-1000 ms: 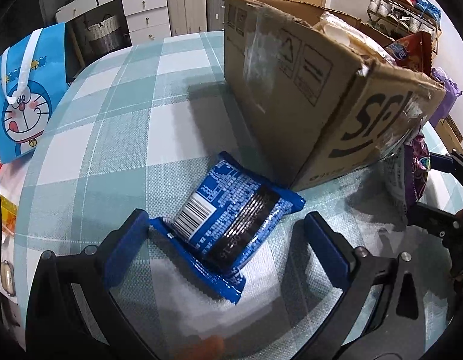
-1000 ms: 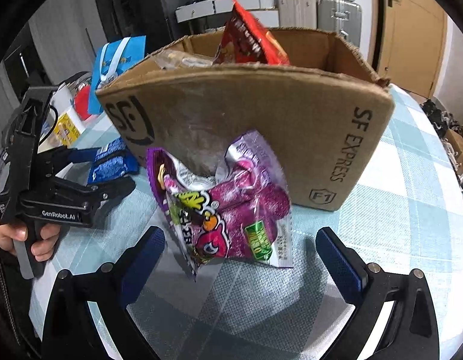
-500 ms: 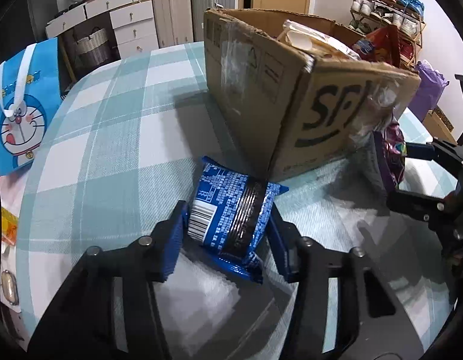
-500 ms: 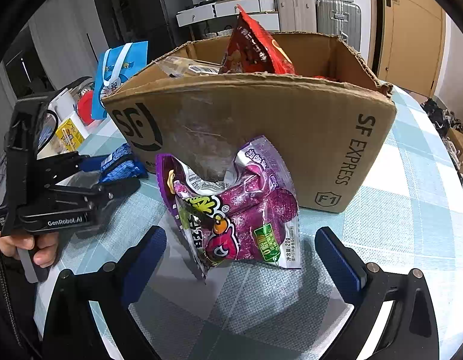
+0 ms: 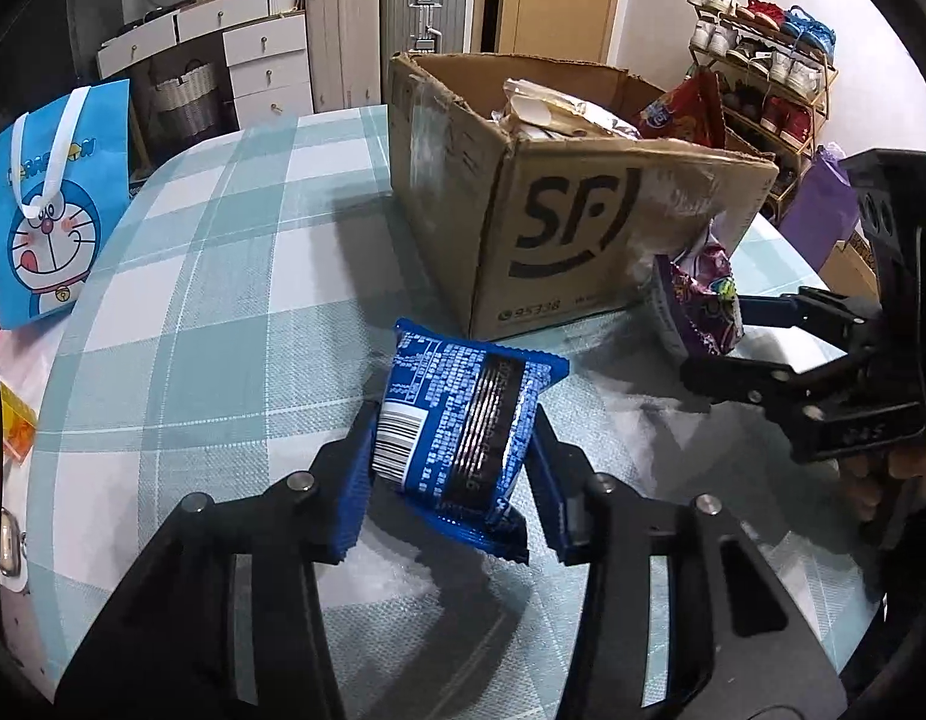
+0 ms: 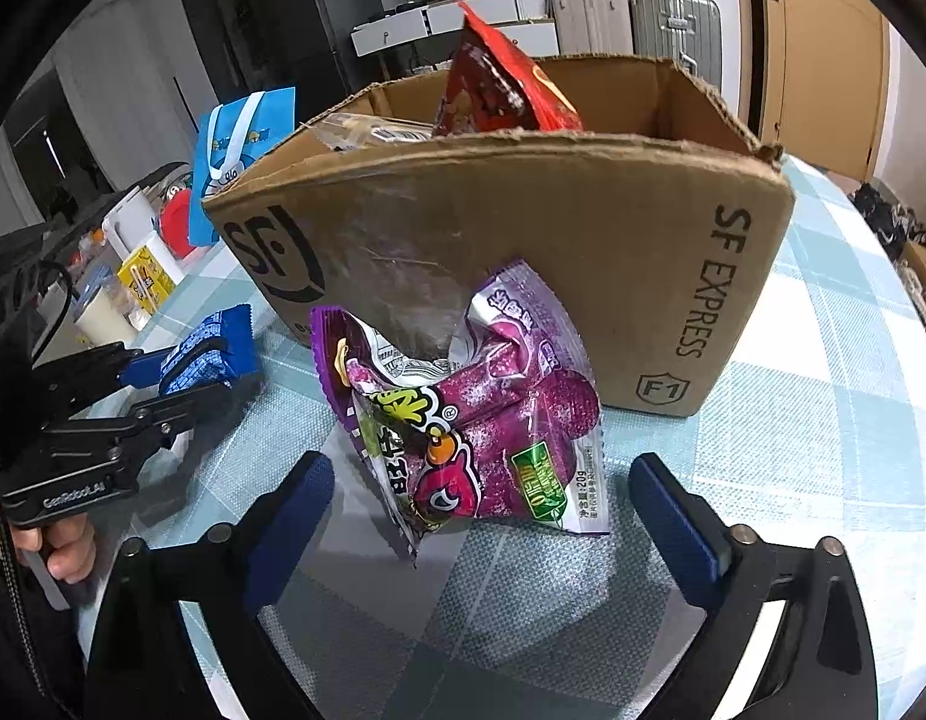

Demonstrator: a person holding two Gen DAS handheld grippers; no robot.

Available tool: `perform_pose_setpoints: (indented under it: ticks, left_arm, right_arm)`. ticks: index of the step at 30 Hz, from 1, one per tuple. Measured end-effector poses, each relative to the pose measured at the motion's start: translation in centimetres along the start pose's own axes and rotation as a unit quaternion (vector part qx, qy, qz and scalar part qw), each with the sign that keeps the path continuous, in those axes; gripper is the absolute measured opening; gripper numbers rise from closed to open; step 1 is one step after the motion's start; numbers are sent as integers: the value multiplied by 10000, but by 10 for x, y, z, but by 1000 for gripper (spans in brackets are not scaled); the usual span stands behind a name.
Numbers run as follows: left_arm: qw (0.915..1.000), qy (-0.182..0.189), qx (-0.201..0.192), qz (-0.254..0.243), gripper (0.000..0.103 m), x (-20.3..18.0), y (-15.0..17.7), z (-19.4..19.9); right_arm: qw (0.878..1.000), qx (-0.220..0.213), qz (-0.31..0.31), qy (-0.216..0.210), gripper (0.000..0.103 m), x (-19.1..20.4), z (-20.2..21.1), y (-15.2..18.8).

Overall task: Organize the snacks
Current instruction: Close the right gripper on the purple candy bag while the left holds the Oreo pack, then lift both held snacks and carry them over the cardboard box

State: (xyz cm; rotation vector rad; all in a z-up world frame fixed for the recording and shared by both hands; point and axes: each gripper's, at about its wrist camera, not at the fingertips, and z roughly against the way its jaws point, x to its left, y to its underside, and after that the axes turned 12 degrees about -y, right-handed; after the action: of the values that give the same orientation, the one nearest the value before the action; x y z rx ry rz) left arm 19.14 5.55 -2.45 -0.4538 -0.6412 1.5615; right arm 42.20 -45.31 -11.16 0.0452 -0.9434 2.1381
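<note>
My left gripper [image 5: 451,450] is shut on a blue snack packet [image 5: 457,420] and holds it just above the checked tablecloth, in front of the cardboard box [image 5: 583,228]. The packet also shows in the right wrist view [image 6: 208,354]. My right gripper [image 6: 481,510] is open, its blue pads on either side of a purple snack bag [image 6: 475,420] that leans against the box [image 6: 523,252]. The purple bag also shows in the left wrist view [image 5: 700,306]. The box holds a red bag [image 6: 499,90] and other packets.
A blue cartoon tote bag [image 5: 49,210] stands at the table's left edge. Small cartons and a cup [image 6: 121,294] sit at the far left. Suitcases, drawers and a shoe rack [image 5: 763,72] stand behind the table.
My left gripper closed on the blue packet and lifted it off the cloth. My right gripper moved a little closer to the purple bag, still open.
</note>
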Motion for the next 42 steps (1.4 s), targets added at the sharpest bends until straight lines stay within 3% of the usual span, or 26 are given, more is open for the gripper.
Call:
perform_pose_setpoints:
  ticks: [1, 4, 10, 13, 20, 36, 42]
  left_arm:
    - [10000, 7, 4, 7, 43, 0, 0, 0]
    - [10000, 32, -8, 44, 43, 0, 0, 1]
    - [9999, 39, -54, 89, 43, 2, -2, 2]
    - [9999, 46, -77, 97, 43, 2, -2, 3]
    - [9999, 42, -86, 123, 43, 2, -1, 5]
    - [9998, 32, -125, 160, 43, 2, -2, 8]
    - [9998, 40, -119, 152, 43, 2, -2, 9]
  right_arm:
    - [10000, 29, -11, -6, 88, -1, -1, 0]
    - [10000, 32, 11, 20, 81, -2, 0, 1]
    - [10000, -5, 57, 37, 77, -2, 5, 3]
    - [9999, -32, 108, -38, 66, 1, 7, 3]
    - [9995, -24, 317, -92, 55, 10, 11, 6]
    - [9990, -23, 431, -113, 53, 14, 12, 8]
    - [9984, 8, 536, -154, 47, 17, 15, 7]
